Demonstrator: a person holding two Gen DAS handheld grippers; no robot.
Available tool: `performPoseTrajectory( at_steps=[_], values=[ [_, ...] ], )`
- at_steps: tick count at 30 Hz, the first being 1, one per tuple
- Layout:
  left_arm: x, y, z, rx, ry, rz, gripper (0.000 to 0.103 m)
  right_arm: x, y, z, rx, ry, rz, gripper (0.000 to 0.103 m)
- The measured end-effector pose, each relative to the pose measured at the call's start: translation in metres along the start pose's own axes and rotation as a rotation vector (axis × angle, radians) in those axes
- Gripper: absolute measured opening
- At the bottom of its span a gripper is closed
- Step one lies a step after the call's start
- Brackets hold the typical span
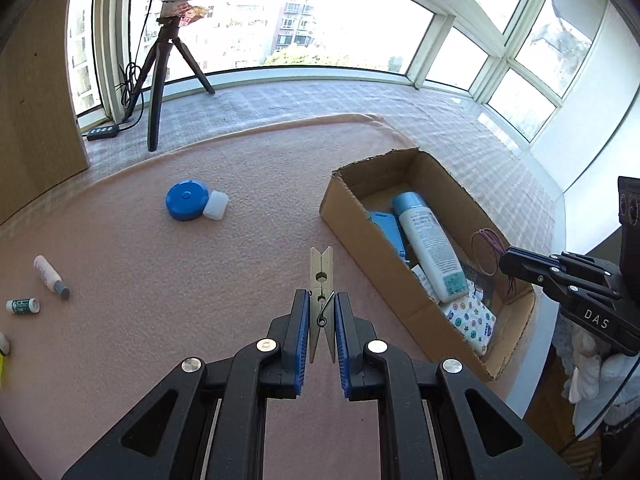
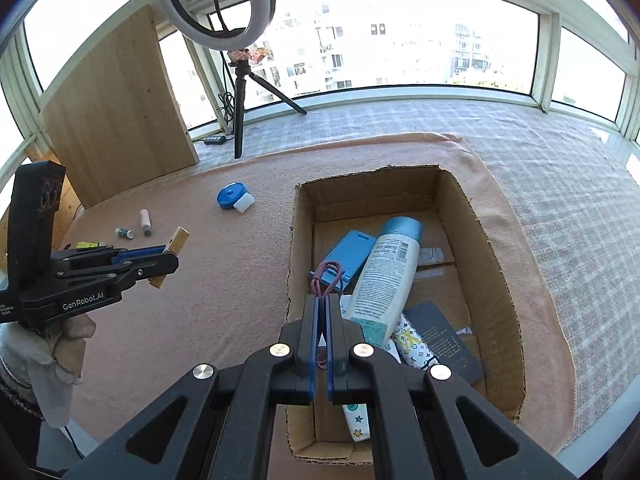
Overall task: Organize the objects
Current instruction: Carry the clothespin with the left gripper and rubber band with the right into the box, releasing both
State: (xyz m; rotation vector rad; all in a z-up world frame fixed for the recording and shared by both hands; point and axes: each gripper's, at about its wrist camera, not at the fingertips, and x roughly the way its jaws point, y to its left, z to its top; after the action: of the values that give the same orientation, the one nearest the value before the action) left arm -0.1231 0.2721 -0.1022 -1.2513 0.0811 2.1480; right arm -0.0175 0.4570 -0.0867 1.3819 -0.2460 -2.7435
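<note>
A ring light (image 2: 216,2) on a tripod (image 2: 242,92) stands beside a wooden board (image 2: 116,120) near the windows (image 2: 400,40).

Both wrist views look down along their fingers, sharing the cardboard box (image 1: 400,216) (image 2: 472,216).

- Pale wooden spring clothespin (image 1: 321,280), clamped upright between gripper pads, above the pink cloth.
- Thin purple elastic loops (image 2: 326,276), pinched, hanging over the open cardboard box (image 2: 496,264).
</note>
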Motion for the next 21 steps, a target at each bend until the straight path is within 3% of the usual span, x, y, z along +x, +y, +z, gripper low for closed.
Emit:
performPoseTrajectory(
  at_steps=[10, 21],
  values=[
    [0.032, -0.073, 0.018, 0.085, 0.023, -0.073, 0.013, -0.014, -0.054, -0.01, 0.072, -0.015, -0.032, 0.003],
    [0.054, -0.104, 0.029, 0.134, 0.059, -0.098, 0.014, -0.013, -0.075, -0.016, 0.092, -0.009, -0.004, 0.006]
  ],
)
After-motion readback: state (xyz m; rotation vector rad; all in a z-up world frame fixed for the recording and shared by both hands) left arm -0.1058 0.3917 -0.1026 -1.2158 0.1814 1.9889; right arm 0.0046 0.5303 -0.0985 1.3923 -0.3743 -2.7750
